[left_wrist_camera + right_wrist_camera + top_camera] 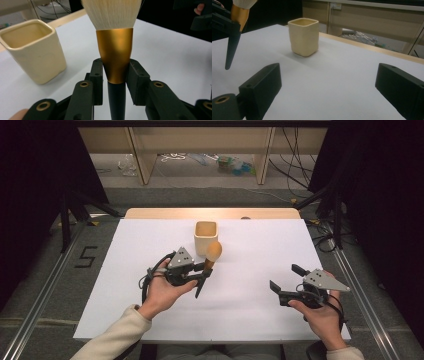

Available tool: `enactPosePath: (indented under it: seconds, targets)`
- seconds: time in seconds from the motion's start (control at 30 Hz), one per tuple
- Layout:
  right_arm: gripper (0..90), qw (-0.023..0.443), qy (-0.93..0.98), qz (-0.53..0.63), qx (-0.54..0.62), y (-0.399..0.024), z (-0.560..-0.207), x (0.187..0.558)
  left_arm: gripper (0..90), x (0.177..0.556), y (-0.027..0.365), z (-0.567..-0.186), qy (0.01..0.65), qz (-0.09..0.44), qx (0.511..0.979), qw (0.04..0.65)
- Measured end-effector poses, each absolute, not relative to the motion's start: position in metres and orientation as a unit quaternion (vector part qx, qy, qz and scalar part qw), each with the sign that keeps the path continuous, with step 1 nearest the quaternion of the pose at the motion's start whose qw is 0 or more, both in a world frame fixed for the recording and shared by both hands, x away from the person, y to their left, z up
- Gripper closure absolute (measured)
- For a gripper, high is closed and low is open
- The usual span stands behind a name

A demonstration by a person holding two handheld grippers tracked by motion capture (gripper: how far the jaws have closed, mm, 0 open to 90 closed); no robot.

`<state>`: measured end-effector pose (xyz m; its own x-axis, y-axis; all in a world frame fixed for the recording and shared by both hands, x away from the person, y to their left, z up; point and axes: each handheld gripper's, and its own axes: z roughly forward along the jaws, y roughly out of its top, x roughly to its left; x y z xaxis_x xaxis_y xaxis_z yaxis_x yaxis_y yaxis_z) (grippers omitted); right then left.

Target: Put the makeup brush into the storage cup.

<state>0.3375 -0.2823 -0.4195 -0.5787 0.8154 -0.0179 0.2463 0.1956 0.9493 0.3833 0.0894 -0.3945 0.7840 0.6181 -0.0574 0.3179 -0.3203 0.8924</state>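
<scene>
A makeup brush [211, 257] with pale bristles, a gold ferrule [115, 55] and a dark pointed handle [231, 48] is held off the table, bristles up. My left gripper [202, 270] is shut on the brush at the base of the ferrule, just in front of a cream square cup [205, 237]. The cup [32, 50] stands upright and looks empty from the left gripper view; it is also in the right gripper view [304, 36]. My right gripper [286, 279] is open at the right of the table, nothing between its jaws.
A white sheet [250, 250] covers the wooden table [150, 213]. Beyond the far edge are wooden shelf legs, cables and small clutter on the floor [235, 165]. Dark curtains and stand legs flank both sides.
</scene>
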Motion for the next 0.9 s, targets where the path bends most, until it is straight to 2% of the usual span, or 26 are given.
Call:
enactPosePath:
  seconds: [0.9]
  targets:
    - [7.3, 0.286, 0.709, 0.537, 0.356, -0.282, -0.420, 0.339, 68.5, 0.379, 0.101, -0.382, 0.305, 0.193, 0.741, 0.567]
